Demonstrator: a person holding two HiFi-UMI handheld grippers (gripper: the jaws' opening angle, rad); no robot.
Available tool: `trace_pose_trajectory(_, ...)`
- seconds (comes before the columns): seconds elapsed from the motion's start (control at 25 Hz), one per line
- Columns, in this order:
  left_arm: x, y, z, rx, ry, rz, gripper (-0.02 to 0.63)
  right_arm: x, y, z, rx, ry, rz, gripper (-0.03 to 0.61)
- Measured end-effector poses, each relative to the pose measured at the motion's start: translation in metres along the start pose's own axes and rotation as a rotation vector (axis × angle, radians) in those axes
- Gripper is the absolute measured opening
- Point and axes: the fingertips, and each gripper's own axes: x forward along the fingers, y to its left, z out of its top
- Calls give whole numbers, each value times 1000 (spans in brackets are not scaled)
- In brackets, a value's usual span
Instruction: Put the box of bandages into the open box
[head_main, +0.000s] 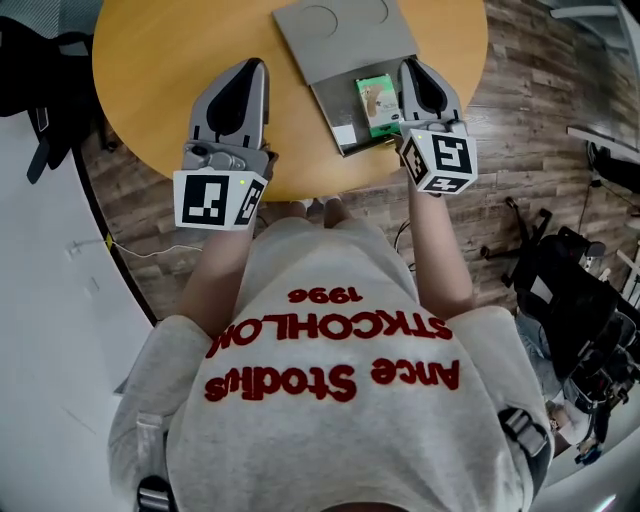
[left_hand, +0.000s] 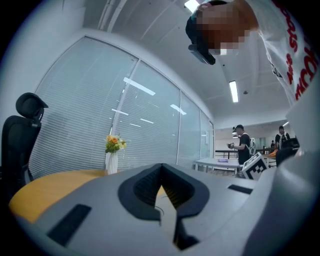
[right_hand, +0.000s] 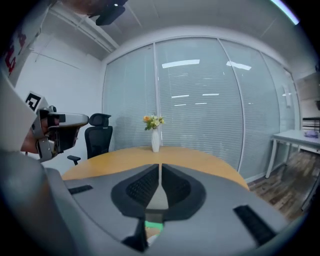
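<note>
1. The right gripper (head_main: 409, 64) had its jaws pressed together with nothing between them; in the right gripper view the two dark pads met along one thin line.
2. The box of bandages (head_main: 376, 103), green, lay just beside the right gripper, on the side toward the left gripper, not touched by the jaws.
3. In the right gripper view, a strip of green (right_hand: 152, 226) showed below the closed jaws.
4. The bandage box sat inside the open box (head_main: 335, 100), a flat grey one, in the half nearer the person and against the side closest to the right gripper.
5. The open box's lid lay flat ahead of the right gripper and off toward the left gripper.
6. The left gripper (head_main: 258, 64) also had its jaws together and held nothing.
7. It was over the bare wooden table (head_main: 160, 50), well apart from the open box, with the box off to its right.
8. Far ahead of both grippers, a white vase of flowers (right_hand: 155, 135) stood upright on the table.
9. A black office chair (right_hand: 98, 136) stood beyond the table, left of the vase from the right gripper.
</note>
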Motion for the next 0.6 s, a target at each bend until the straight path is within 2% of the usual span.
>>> trace_pose_trajectory(0.32, -2, -2, 36, 32, -72, 1, 6, -29, 3, 66, -20, -139, -8, 15)
trace_pose_trajectory(0.6, -10, -4, 57, 88, -111, -8, 6, -49, 9, 101, -32, -216, -16, 12)
